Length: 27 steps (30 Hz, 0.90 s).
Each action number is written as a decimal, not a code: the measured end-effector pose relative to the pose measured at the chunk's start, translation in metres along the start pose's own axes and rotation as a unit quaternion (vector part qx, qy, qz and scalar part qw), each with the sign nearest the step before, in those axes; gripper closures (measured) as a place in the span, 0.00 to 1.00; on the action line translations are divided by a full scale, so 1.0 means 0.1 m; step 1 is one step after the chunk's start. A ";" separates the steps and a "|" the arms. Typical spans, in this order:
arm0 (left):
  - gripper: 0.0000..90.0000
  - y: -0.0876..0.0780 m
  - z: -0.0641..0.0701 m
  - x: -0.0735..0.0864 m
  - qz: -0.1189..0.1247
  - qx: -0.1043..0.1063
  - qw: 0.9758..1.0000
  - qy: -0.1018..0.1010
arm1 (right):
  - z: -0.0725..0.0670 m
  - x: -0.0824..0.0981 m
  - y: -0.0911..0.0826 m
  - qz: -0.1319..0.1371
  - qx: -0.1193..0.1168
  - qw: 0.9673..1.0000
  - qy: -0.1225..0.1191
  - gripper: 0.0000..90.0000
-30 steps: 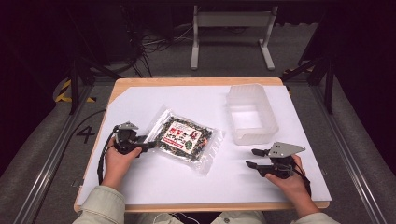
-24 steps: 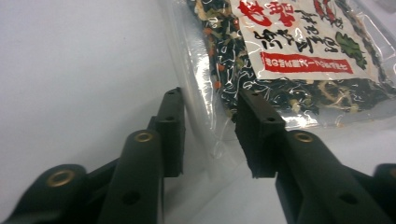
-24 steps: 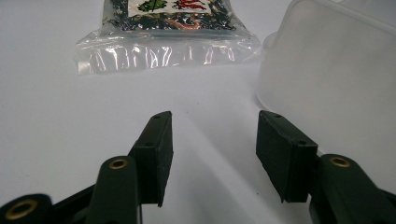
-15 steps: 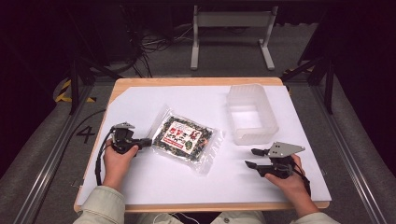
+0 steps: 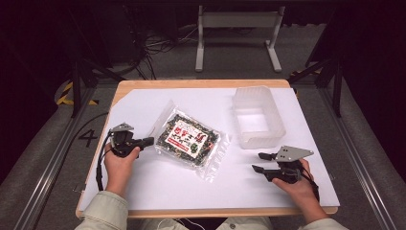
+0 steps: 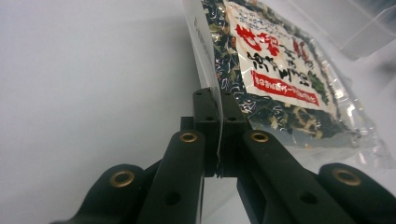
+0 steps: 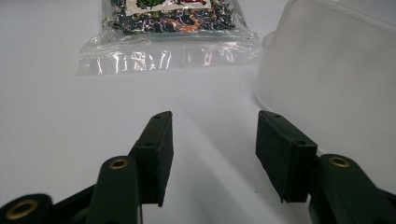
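Observation:
A clear plastic bag (image 5: pixel 189 139) of dark dried food with a white and red label lies on the white table sheet (image 5: pixel 158 187), left of centre. My left gripper (image 5: pixel 149 141) is at the bag's left side, shut on its clear edge. In the left gripper view the jaws (image 6: pixel 215 105) pinch the bag (image 6: pixel 275 70) seam, which stands up between them. My right gripper (image 5: pixel 260 162) rests near the front right, open and holding nothing. Its view shows the fingers (image 7: pixel 212 126) apart over bare sheet, with the bag's (image 7: pixel 168 51) sealed end ahead.
A translucent plastic tub (image 5: pixel 258 117) stands at the back right, just beyond my right gripper; its wall (image 7: pixel 336 79) is close on the right of that gripper's view. The wooden table edge (image 5: pixel 201 83) frames the sheet.
My left gripper has drawn slightly left while holding the bag's edge, and that edge of the bag now stands higher. The right hand has stayed put.

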<state>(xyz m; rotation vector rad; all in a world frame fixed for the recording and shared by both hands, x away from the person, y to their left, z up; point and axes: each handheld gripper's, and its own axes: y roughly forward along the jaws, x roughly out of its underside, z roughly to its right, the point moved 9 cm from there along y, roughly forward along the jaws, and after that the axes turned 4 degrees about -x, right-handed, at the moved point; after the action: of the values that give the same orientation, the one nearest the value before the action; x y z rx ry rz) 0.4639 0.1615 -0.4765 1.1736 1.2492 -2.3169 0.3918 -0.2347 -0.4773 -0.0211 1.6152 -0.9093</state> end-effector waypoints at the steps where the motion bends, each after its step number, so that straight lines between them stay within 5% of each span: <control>1: 1.00 -0.04 0.03 -0.03 0.009 0.006 1.000 0.000 | 0.00 0.00 0.00 0.000 0.000 1.000 0.000 0.52; 12: 1.00 -0.25 0.16 -0.18 0.051 0.027 0.998 -0.007 | 0.01 -0.01 -0.02 0.003 0.003 1.000 0.001 0.53; 27: 1.00 -0.66 0.53 -0.53 0.124 0.065 0.990 0.030 | 0.01 -0.04 -0.05 0.016 0.000 1.000 0.009 0.54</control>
<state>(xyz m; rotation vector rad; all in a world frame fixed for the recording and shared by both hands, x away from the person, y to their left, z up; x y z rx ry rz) 0.4332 0.1517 -0.3822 1.3650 0.9202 -2.2193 0.3920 -0.2364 -0.4712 0.0122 1.6278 -0.8879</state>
